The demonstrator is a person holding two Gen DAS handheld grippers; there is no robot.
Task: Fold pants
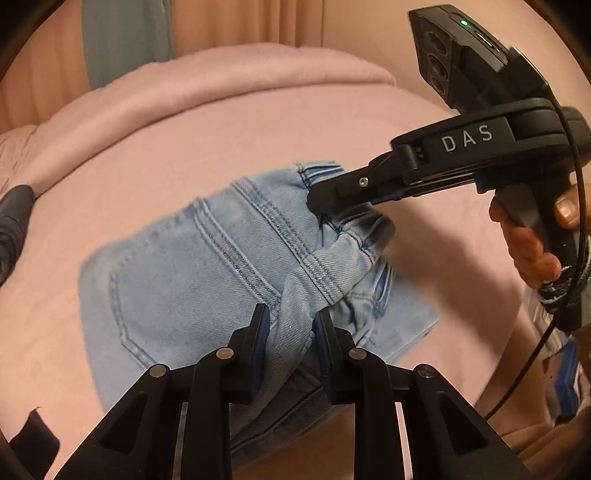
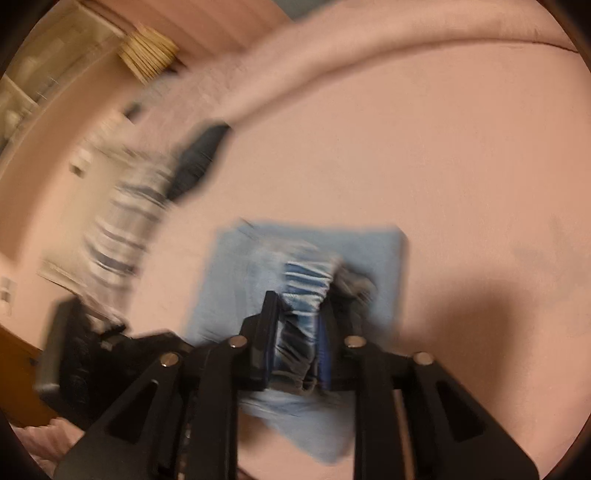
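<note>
Jeans (image 1: 192,273) lay on the pink sheet (image 1: 221,133), light-blue denim folded into a compact block with a back pocket and doubled seams facing up. Left gripper (image 1: 290,332) pinched a rolled band of the denim between its blue-padded fingers (image 1: 260,332) at the near edge of the block. Right gripper (image 1: 321,206) came in from the right side of the left view, its fingers pressed onto a bunched fold at the far corner of the jeans, the cloth lifted into a ridge between the two grippers. A hand (image 1: 532,251) wrapped its handle, and a black cable hung from it.

The right wrist view was blurred, yet it showed what the left could not: gathered denim pleated tightly between the right gripper's (image 2: 299,332) pads, and the jeans (image 2: 369,251) below as a flat, nearly square blue patch on the sheet (image 2: 443,166). It also caught striped cloth (image 2: 122,229) and a dark garment (image 2: 199,158) lying to the left on the bed, well apart from the jeans, with pale shelving (image 2: 37,74) behind.

The left view alone showed a thick pink duvet (image 1: 221,74) rolled along the far edge of the bed, a curtain (image 1: 125,33) behind it, and the dark garment (image 1: 14,221) at the left rim.
</note>
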